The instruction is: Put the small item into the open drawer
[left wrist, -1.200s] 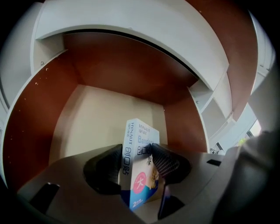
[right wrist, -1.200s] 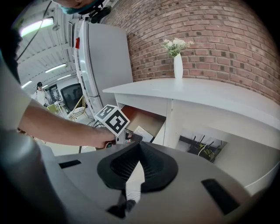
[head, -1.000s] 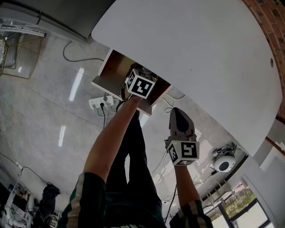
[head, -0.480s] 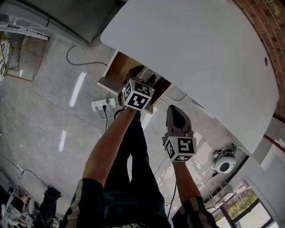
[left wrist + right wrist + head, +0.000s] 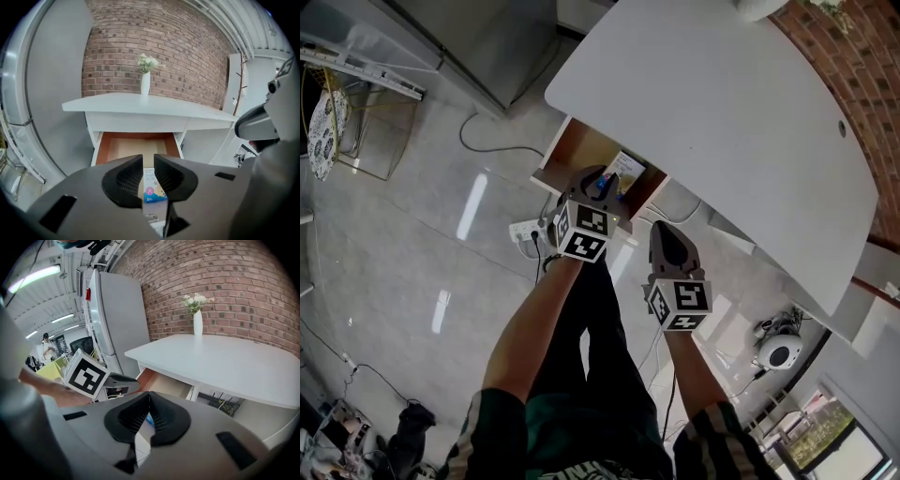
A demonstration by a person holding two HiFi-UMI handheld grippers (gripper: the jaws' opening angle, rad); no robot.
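Small white-and-blue box point(image 5: 151, 185) lies flat in wooden drawer point(image 5: 125, 149).

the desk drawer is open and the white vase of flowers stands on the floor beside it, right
Not quite: the white vase stands on the desk top, not the floor; the left gripper view shows it. The drawer is open.

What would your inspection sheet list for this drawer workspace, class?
Surface: white table, one thing on it.
Job's things: small box lying in the open drawer.
Clutter: vase of flowers at the table's far edge.
Tools: left tool just closing, narrow gap, nothing between; right tool shut, empty.
Cables: power strip, plugs in it, on the tiled floor.
Surroundings: brick wall behind the table.
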